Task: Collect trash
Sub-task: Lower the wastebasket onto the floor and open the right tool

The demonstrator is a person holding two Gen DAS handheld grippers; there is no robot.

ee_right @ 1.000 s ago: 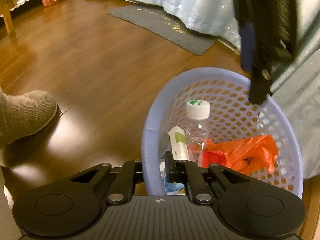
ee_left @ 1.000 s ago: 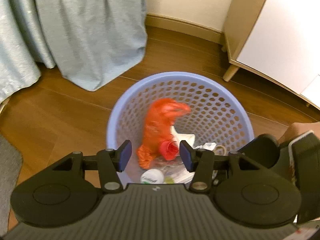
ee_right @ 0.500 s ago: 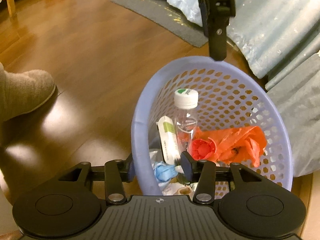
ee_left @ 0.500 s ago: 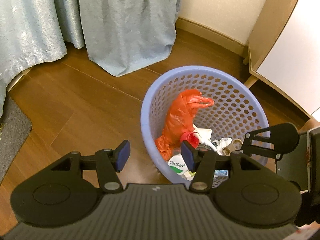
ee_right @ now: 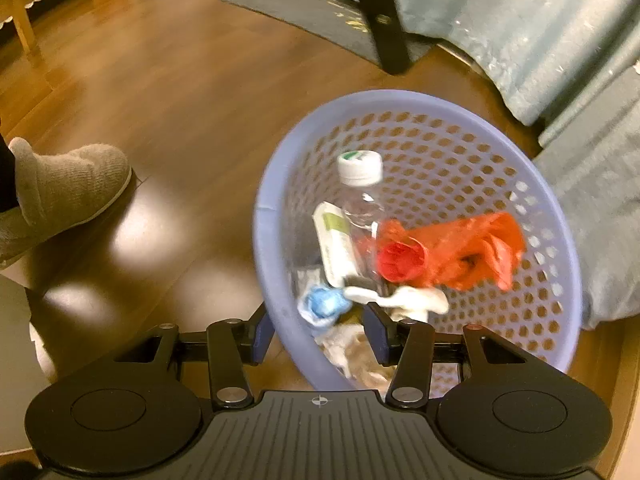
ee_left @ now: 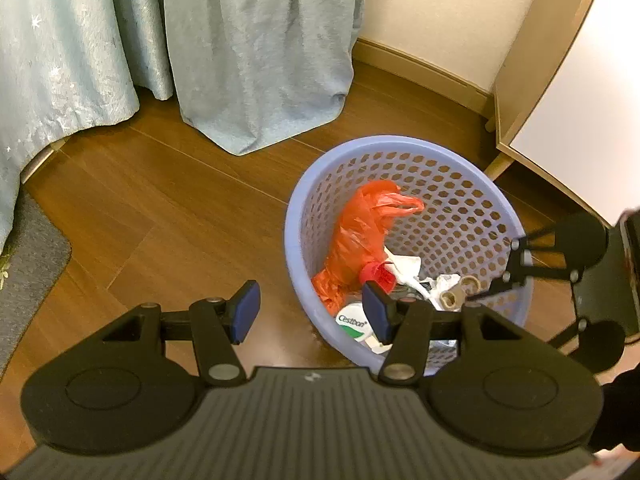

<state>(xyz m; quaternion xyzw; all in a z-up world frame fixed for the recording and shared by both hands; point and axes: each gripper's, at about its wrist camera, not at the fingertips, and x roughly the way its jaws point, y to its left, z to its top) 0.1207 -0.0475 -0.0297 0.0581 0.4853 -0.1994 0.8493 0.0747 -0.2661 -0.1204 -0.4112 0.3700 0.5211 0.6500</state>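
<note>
Black fingers with blue pads are standing apart on the left gripper (ee_left: 310, 316), nothing between them, as it is hanging above the wooden floor (ee_left: 168, 216) just beside the lilac basket (ee_left: 294, 216). The right gripper (ee_right: 318, 340) is also standing with its pads apart and empty; its jaws have just been opening, though they have stopped widening by now, and it is straddling the near rim of the same basket (ee_right: 264, 216), one finger outside the wall and one over the inside.

Inside the basket, an orange plastic bag (ee_left: 360, 232) is lying against the perforated wall, with a red cap-like piece (ee_right: 400, 260) touching it. A clear bottle with a white cap (ee_right: 360, 184) is leaning beside a white and green carton (ee_right: 334, 240). Crumpled white paper (ee_right: 408, 300) and a blue wad (ee_right: 322, 304) are sitting at the bottom, near the right gripper's pads.

Pale blue curtains (ee_left: 248, 52) are hanging down to the floor behind the basket. A grey mat (ee_left: 28, 264) is lying at the left edge, a light wooden cabinet (ee_left: 560, 92) is standing to the right, and a person's grey slipper (ee_right: 68, 184) is resting on the floor well apart from the basket.
</note>
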